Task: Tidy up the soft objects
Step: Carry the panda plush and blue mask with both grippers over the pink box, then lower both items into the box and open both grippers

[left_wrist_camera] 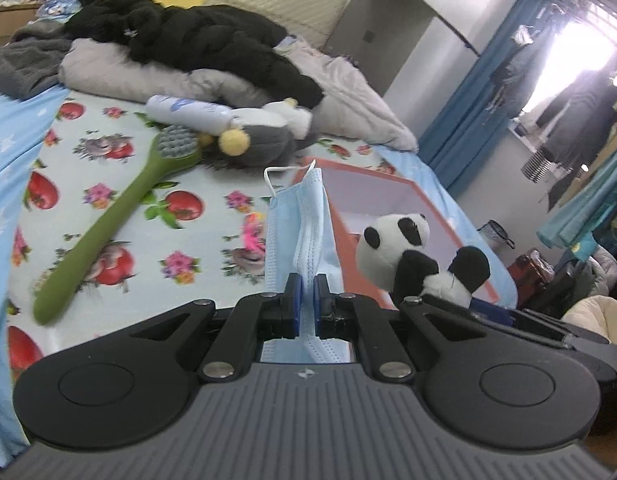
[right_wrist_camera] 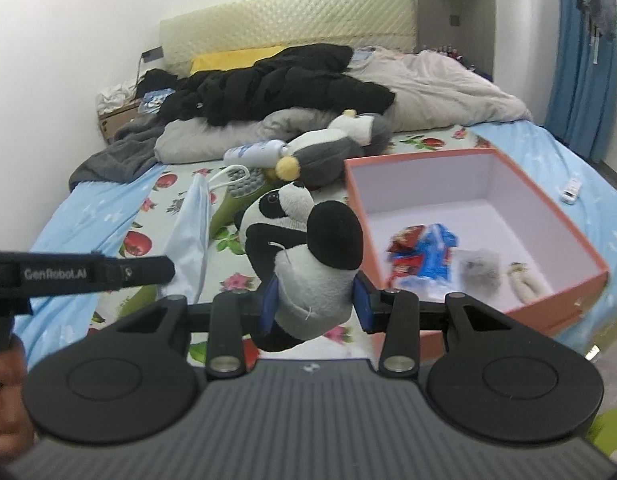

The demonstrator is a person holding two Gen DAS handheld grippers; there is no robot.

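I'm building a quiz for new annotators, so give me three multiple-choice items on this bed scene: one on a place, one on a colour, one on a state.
1. Where does the green brush lie?
A. inside the box
B. on the flowered bedsheet
C. on the floor

2. What colour is the outside of the open box?
A. orange
B. black
C. yellow

3. What is the left gripper doing?
A. standing open over the bed
B. shut on a bottle
C. shut on the face mask

Answers:
1. B: the brush rests flat on the bedsheet, its bristled head near the grey plush toy.
2. A: the box's outer walls are orange and its inside is pale.
3. C: its blue pads pinch the folded mask, which stands above the fingers, while the right gripper is shut on the panda toy.
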